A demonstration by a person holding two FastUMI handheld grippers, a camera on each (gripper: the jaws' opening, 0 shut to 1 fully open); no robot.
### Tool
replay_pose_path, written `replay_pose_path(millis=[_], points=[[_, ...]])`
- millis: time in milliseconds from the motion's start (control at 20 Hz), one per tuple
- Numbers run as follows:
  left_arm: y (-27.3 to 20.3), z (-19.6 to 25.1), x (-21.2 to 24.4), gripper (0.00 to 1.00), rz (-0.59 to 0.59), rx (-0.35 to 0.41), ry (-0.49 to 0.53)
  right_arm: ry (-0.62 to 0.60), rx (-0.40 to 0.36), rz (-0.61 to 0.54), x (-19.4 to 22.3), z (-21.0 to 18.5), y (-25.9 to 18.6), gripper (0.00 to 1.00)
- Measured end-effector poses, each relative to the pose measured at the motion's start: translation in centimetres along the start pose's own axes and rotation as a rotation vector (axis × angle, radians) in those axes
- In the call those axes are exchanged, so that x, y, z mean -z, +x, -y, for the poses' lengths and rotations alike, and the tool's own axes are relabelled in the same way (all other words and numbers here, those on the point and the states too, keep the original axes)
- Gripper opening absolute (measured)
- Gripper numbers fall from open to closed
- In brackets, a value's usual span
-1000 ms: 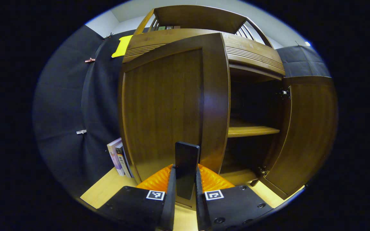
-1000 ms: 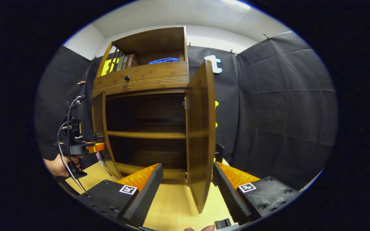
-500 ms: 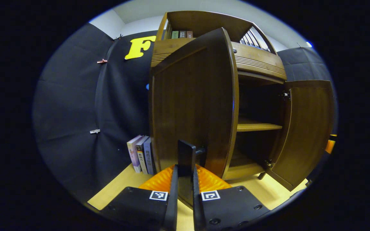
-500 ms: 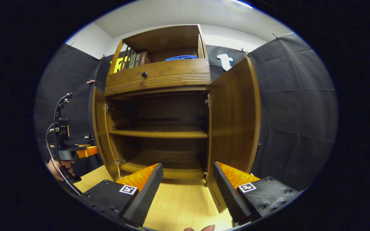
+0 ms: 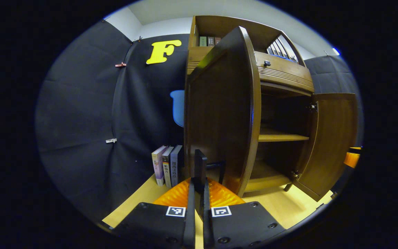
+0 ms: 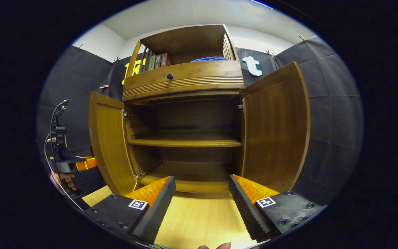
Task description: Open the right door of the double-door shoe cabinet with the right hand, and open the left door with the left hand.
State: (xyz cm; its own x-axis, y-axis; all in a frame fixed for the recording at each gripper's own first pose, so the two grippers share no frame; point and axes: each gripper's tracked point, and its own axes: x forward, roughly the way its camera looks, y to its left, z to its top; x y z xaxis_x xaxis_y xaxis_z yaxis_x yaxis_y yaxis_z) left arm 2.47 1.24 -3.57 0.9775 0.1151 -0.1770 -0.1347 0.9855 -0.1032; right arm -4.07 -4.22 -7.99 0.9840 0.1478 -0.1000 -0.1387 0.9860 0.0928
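Left gripper view: my left gripper [image 5: 197, 193] pinches the left door [image 5: 219, 114] handle [image 5: 199, 167]; my right gripper [image 6: 201, 197] gapes, both doors swung wide.

Left gripper view hugs left door [image 5: 219, 114]; right gripper view faces cabinet [image 6: 188, 138].

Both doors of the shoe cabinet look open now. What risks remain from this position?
1. The left hand-held gripper is clamped on the left door's black handle; pulling wider could strain the hinge.
2. The books stand beside the cabinet behind that door; a wider swing might knock them over.
3. The right hand-held gripper is open and off the right door, which might drift back.
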Motion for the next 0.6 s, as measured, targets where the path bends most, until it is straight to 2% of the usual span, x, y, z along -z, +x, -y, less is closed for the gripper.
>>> replay_pose_path(millis=[250,600], points=[[-0.6,-3.4,0.2,0.10,0.019,0.016,-0.022,-0.013,-0.017,0.000,0.1,-2.0,0.5,0.98],[-0.6,-6.0,0.0,0.07,0.038,0.047,-0.037,-0.013,-0.014,0.005,-0.1,-3.0,1.8,0.98]])
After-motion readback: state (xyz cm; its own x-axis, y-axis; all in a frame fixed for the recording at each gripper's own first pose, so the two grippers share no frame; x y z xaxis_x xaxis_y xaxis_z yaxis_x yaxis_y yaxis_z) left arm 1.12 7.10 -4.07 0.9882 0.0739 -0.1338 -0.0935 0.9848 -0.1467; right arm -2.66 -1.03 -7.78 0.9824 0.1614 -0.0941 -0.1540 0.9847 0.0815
